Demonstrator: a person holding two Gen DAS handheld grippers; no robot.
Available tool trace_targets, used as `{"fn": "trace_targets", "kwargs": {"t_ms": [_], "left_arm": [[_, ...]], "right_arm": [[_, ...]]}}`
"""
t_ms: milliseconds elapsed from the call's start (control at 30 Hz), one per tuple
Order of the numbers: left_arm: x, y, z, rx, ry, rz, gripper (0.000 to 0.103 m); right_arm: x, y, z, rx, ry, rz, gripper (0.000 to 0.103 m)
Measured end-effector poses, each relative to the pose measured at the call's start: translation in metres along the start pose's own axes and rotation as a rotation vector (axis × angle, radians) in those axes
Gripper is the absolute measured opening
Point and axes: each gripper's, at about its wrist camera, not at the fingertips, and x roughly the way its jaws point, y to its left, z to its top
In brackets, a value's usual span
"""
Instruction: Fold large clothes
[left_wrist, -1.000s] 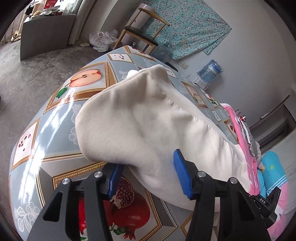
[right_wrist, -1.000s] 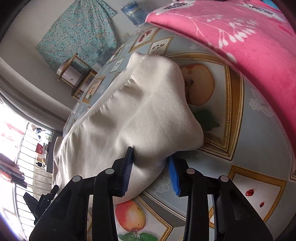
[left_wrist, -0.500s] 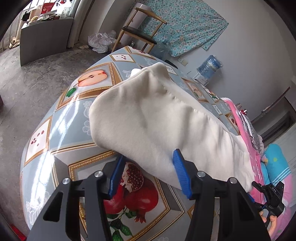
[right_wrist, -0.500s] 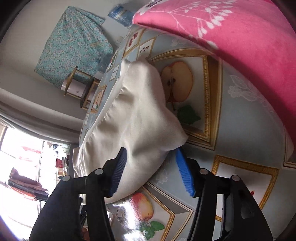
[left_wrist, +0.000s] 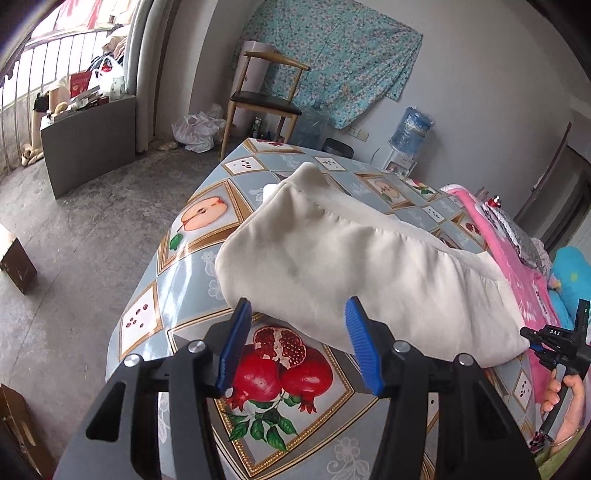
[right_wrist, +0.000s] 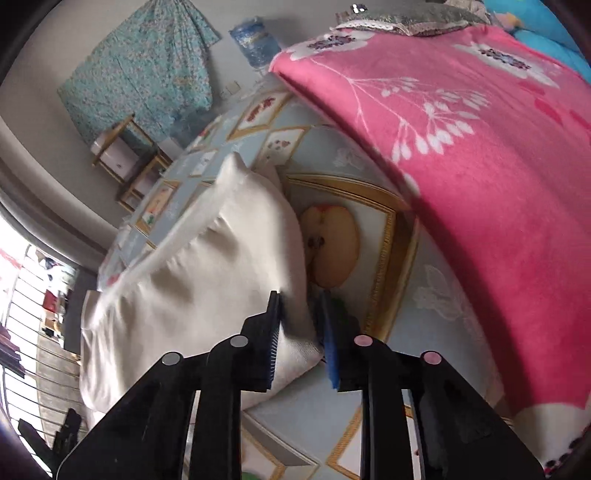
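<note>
A cream garment (left_wrist: 351, 266) lies bunched in a thick fold on the fruit-print tablecloth (left_wrist: 184, 295). My left gripper (left_wrist: 298, 306) hovers just above its near edge, open, and its blue pads (left_wrist: 236, 343) do not press the cloth. In the right wrist view the same garment (right_wrist: 192, 288) runs off to the left. My right gripper (right_wrist: 300, 295) is closing on its near corner, with the cloth pinched between the pads. The right gripper's body (left_wrist: 554, 339) and the hand (left_wrist: 565, 398) holding it show at the far right of the left wrist view.
A pink flowered blanket (right_wrist: 480, 166) covers the table side right of the garment, with blue bedding (left_wrist: 569, 273) beyond it. A wooden chair (left_wrist: 266, 99), a water bottle (left_wrist: 412, 127) and a grey counter (left_wrist: 88, 136) stand past the table's far end. Bare concrete floor (left_wrist: 74, 258) lies to the left.
The left gripper has drawn back and risen, so the cloth edge now sits at its tips. The right gripper opened around the corner, then shut on it again.
</note>
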Motion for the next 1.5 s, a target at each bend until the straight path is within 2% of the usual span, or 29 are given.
{"fn": "trace_targets", "kwargs": {"t_ms": [133,200,267,333,467,633,800,933,1067,1133,1167,1233,1333,1433,1500], "left_arm": [[0.005,-0.021,0.010,0.097,-0.005,-0.004,0.052],[0.012,-0.032,0.017,0.134,0.003,-0.011,0.052],[0.022,-0.042,0.022,0.176,0.018,0.008,0.052],[0.033,-0.051,0.025,0.221,0.029,0.013,0.052],[0.058,-0.054,0.027,0.230,0.066,0.031,0.052],[0.077,-0.047,0.023,0.218,0.119,0.058,0.052],[0.080,-0.047,0.021,0.221,0.129,0.075,0.052],[0.082,-0.048,0.023,0.230,0.132,0.087,0.052],[0.086,-0.046,0.025,0.232,0.145,0.097,0.052],[0.085,-0.047,0.027,0.237,0.141,0.103,0.052],[0.083,-0.046,0.028,0.240,0.134,0.108,0.052],[0.079,-0.046,0.030,0.251,0.115,0.111,0.052],[0.078,-0.045,0.033,0.265,0.102,0.112,0.052],[0.087,-0.035,0.032,0.234,0.129,0.151,0.052],[0.090,-0.025,0.031,0.190,0.147,0.155,0.052]], "right_arm": [[-0.024,0.003,-0.003,-0.066,-0.068,-0.029,0.053],[-0.029,0.007,0.004,-0.101,-0.087,-0.014,0.057],[-0.023,0.005,0.017,-0.084,-0.072,0.043,0.057],[-0.009,-0.001,0.033,-0.015,-0.001,0.164,0.062],[0.024,-0.012,0.061,0.064,0.133,0.315,0.064],[0.063,-0.014,0.089,0.067,0.294,0.408,0.066],[0.078,-0.002,0.088,-0.025,0.495,0.487,0.068],[0.045,0.004,0.074,-0.125,0.531,0.586,0.068],[0.005,-0.008,0.068,-0.155,0.499,0.657,0.068],[-0.015,-0.011,0.070,-0.172,0.443,0.637,0.068],[-0.025,-0.011,0.071,-0.192,0.404,0.601,0.068],[-0.043,-0.001,0.067,-0.266,0.299,0.457,0.068],[-0.051,0.027,0.054,-0.380,0.184,0.329,0.070],[-0.035,0.058,0.031,-0.465,0.135,0.272,0.071],[-0.017,0.071,0.019,-0.495,0.155,0.222,0.071]]}}
